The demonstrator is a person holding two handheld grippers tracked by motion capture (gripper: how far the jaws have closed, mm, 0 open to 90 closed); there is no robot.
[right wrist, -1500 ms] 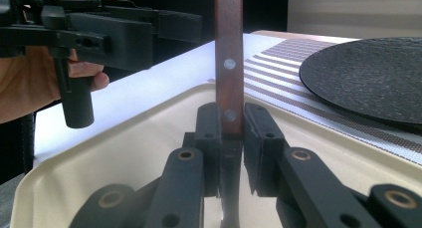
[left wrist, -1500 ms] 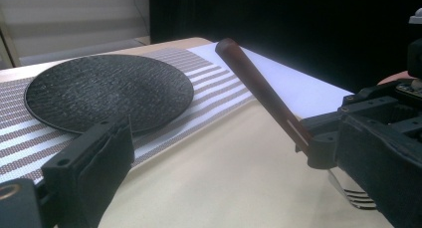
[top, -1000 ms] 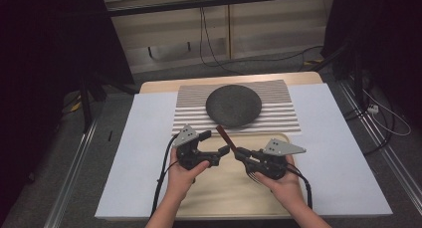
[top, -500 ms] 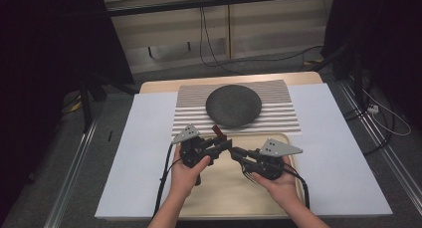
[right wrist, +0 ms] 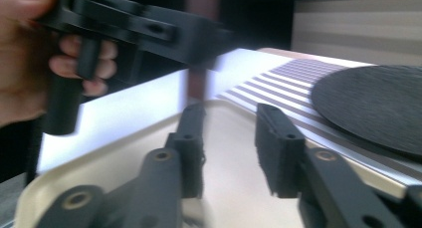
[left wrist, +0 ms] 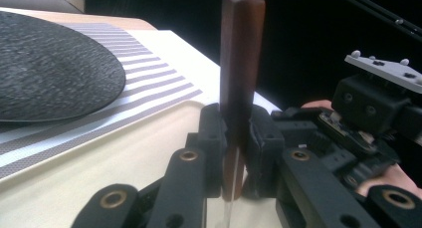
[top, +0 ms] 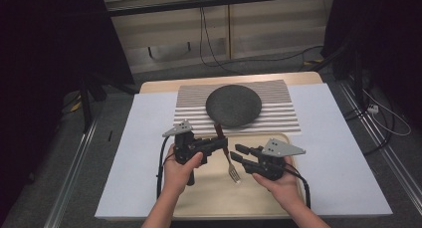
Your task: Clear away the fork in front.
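Table: a pale wooden table (top: 303, 77) stands in the middle of a dim room, its far edge bare wood.
Cover: a white sheet (top: 343, 153) lies over most of the tabletop.
Mat: a grey-and-white striped mat (top: 283, 116) lies across the far half.
Tray: a cream tray (top: 211, 208) sits at the near edge, touching the mat.
Wall: a light panelled wall (top: 259, 29) runs behind the table, with a dark rail along its top.
Cables: black cables (top: 211, 49) hang down the wall and trail over the floor.
Floor: grey carpet (top: 54, 188), with metal rails (top: 69, 188) on both sides.
Sides: dark stands and shadow flank the table.
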